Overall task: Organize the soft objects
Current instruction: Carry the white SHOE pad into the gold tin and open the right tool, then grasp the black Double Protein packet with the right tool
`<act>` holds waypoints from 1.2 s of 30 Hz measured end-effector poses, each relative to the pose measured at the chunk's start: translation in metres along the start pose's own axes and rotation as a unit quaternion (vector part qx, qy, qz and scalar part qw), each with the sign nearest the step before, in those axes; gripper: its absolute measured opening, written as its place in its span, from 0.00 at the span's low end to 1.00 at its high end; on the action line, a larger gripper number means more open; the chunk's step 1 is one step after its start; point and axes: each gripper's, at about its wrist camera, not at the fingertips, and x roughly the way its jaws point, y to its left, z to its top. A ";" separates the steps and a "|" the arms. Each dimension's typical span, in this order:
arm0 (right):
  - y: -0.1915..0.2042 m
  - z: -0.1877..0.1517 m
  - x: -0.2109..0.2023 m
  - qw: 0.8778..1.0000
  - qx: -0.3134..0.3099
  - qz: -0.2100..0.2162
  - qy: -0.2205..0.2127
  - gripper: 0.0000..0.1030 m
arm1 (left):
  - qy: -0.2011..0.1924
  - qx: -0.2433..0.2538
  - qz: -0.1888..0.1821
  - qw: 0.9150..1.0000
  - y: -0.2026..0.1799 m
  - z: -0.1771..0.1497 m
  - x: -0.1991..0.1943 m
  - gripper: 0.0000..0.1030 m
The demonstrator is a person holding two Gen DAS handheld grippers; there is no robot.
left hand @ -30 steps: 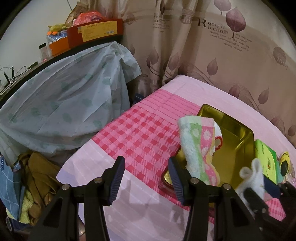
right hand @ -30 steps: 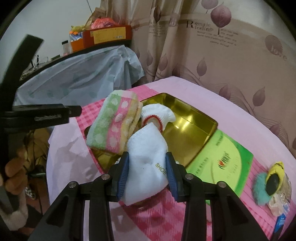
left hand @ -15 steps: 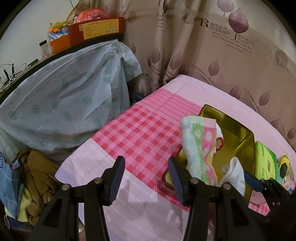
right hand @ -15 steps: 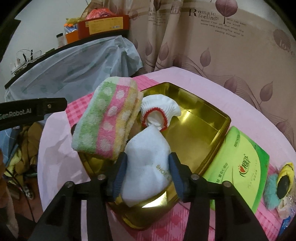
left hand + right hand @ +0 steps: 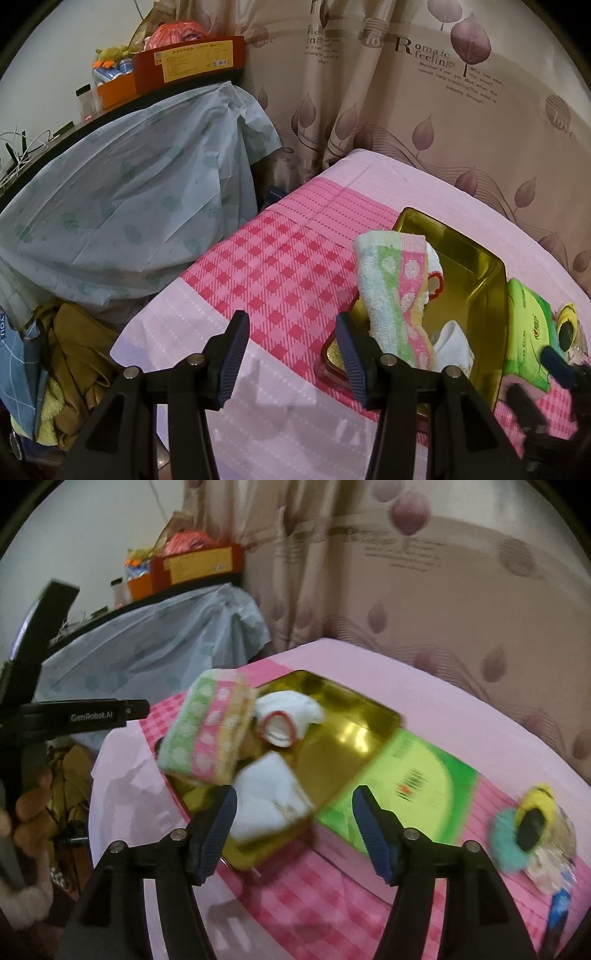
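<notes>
Now, on the pink checked cloth-covered table, the gold metal tin holds the striped folded towel and the white folded sock that the right tool has released, spread empty, while the left tool stays wide apart.

towel over tin left end, right free
</notes>
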 end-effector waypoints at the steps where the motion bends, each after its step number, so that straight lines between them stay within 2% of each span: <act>1: -0.009 -0.004 -0.006 1.000 0.005 -0.006 -0.002 0.60 | -0.001 0.001 0.000 1.000 -0.001 0.000 -0.001 0.48; 9: -0.109 -0.048 -0.055 0.992 0.069 -0.105 -0.002 0.61 | -0.003 0.012 0.003 1.000 -0.004 -0.001 -0.001 0.48; 15: -0.186 -0.089 -0.077 0.975 0.123 -0.187 0.018 0.61 | -0.004 0.020 0.005 1.000 -0.007 -0.002 -0.003 0.48; 20: -0.237 -0.124 -0.077 0.960 0.157 -0.228 0.048 0.61 | -0.005 0.028 0.008 1.000 -0.010 -0.002 -0.003 0.48; 27: -0.271 -0.151 -0.065 0.950 0.187 -0.240 0.066 0.61 | -0.003 0.041 0.013 0.999 -0.015 -0.003 -0.001 0.48; 36: -0.293 -0.153 -0.037 0.949 0.197 -0.230 0.088 0.61 | 0.004 0.050 0.029 0.998 -0.017 -0.004 0.007 0.48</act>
